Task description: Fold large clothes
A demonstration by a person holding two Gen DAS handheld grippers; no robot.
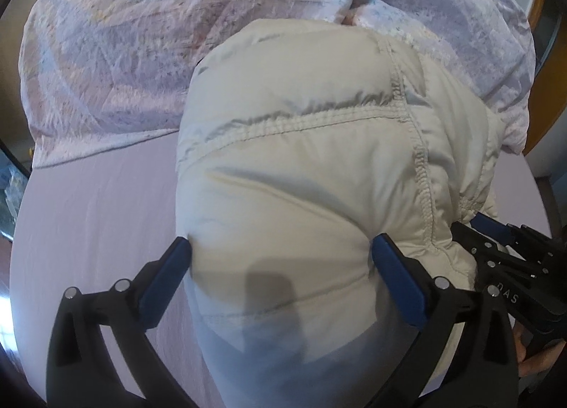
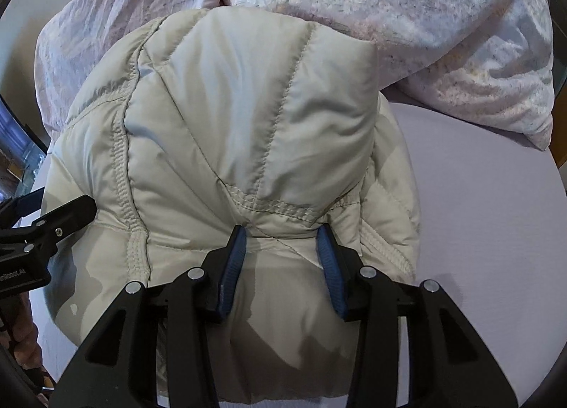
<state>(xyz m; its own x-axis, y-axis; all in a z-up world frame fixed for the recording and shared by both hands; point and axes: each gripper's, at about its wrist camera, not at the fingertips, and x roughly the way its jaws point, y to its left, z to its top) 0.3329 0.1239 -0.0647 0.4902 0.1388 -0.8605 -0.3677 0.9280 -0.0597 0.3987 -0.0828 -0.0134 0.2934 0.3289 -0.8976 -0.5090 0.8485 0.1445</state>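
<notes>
A cream quilted puffer jacket lies bunched and folded on the lilac bed sheet; it also fills the right wrist view. My left gripper is wide open, its blue pads pressed against both sides of a thick fold of the jacket. My right gripper is partly open, its blue pads straddling a ridge of the jacket just below a stitched seam. Each gripper shows at the edge of the other's view, the right gripper at the jacket's right side and the left gripper at its left side.
A crumpled pastel patterned duvet lies behind the jacket across the back of the bed, also in the right wrist view. Bare lilac sheet lies right of the jacket. Wooden furniture stands at the far right.
</notes>
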